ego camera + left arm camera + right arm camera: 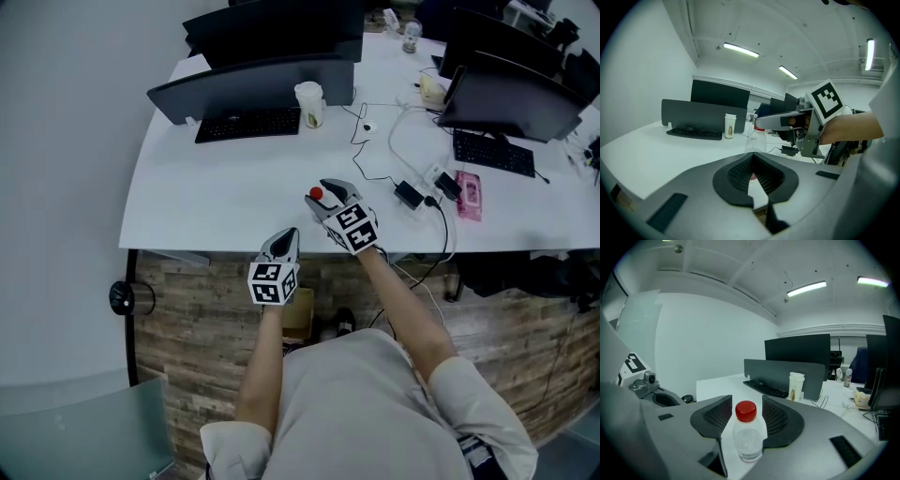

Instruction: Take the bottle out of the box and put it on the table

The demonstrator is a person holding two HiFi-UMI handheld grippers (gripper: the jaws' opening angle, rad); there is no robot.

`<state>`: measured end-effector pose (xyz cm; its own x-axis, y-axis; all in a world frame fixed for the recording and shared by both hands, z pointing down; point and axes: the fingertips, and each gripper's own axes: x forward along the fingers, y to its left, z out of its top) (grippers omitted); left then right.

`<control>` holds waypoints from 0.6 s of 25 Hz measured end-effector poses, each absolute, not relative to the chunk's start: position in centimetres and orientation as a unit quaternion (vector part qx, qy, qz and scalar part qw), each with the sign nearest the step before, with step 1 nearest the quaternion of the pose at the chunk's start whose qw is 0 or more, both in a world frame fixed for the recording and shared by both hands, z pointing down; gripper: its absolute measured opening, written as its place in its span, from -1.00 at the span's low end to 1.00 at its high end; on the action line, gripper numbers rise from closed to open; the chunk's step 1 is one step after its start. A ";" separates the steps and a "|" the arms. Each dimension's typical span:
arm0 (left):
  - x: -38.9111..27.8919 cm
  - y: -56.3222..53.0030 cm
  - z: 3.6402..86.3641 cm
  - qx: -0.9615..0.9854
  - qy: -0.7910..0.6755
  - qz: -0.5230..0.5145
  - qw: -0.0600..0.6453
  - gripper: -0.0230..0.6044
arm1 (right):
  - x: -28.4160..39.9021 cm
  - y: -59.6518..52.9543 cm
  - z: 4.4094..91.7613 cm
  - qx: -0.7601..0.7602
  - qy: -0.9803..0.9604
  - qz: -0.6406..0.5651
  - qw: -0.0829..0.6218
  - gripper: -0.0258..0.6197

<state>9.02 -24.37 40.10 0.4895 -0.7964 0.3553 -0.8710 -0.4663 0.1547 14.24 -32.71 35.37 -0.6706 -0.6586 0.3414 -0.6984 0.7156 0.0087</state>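
Bottle (749, 437) upright on table (216, 187), close to the table's front edge, red cap on top, clear body looking nearly empty. Stands between the jaws of right gripper (746, 400), spread wide, pads clear of the plastic on both sides, nothing gripped. To all appearance set down and freed, with the task as good as done. Left gripper (752, 157) just off the table's front edge, jaws drawn together at the tips, holding nothing. Farther back on the table, well apart from the work: paper cup (796, 386) and keyboard (764, 389). Main risk from here: a knock on the way out. Tall, narrow, probably very light, so likely to tip at a slight touch. Could be clipped at the shoulder or cap by either pad if the right gripper is pulled back with any sideways drift or roll. Could also be dragged along if a pad brushes the plastic. So near the table's front edge, could well roll off once toppled. Safest, by this reading: straight back along the jaws' own line, jaws kept wide, left gripper kept off the table meanwhile.
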 end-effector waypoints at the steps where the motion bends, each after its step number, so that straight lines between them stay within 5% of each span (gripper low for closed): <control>1: 9.0 -24.3 40.0 0.848 -0.492 0.115 0.159 -0.88 | 14.4 -32.5 35.0 0.372 -0.912 0.058 0.161 -0.21; 15: 10.1 -22.1 40.9 0.831 -0.513 0.084 0.198 -0.88 | 21.5 -24.5 39.5 0.430 -0.878 0.139 0.158 -0.21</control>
<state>10.14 -22.08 40.94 0.4606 -0.8190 0.3422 -0.8854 -0.3964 0.2429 21.49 -24.47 39.47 -0.5809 -0.7108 0.3967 -0.7984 0.5924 -0.1077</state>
